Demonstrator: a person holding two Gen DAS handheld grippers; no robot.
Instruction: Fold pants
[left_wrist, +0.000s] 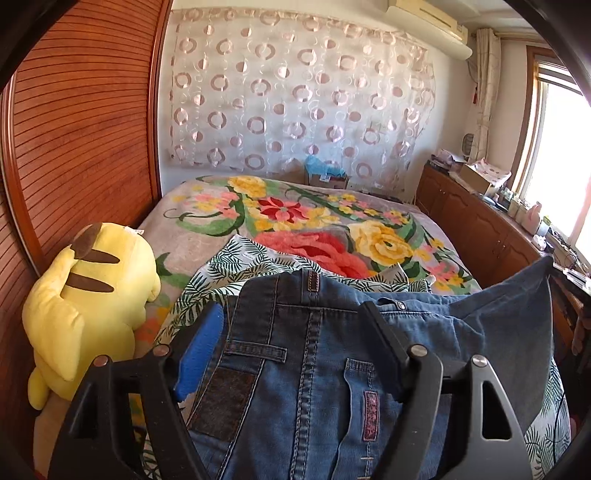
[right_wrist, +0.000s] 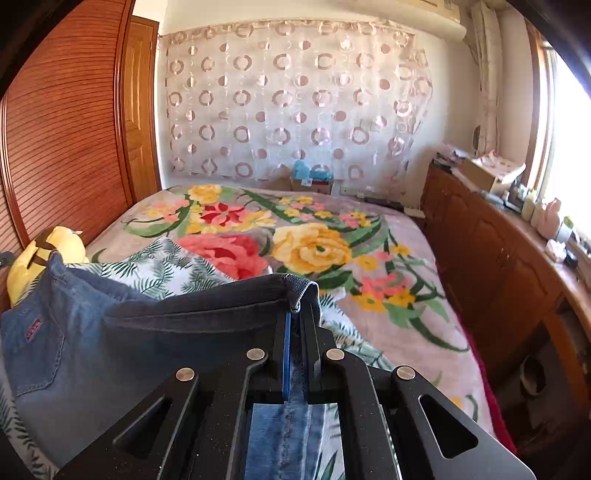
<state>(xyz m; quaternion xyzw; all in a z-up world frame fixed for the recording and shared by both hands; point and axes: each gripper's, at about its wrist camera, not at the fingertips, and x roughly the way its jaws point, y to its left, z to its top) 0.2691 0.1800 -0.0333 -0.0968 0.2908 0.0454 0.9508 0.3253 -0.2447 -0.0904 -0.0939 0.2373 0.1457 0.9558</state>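
R claw pinching jeans hem, waistband facing away.

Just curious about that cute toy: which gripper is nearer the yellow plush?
Left. The left gripper is by the jeans waistband, with the yellow plush right beside it. The right gripper clamps a hem farther away.

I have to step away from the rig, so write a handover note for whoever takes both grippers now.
Left gripper: jaws spread wide over the waistband end of the blue denim jeans; whether it grips the cloth is unclear.
Right gripper: jaws shut on a jeans hem, holding it raised.
The jeans hang over the leaf-print sheet on the floral blanket.
Done: ends picked up. Left: bring the ends together, lay flat, smooth.
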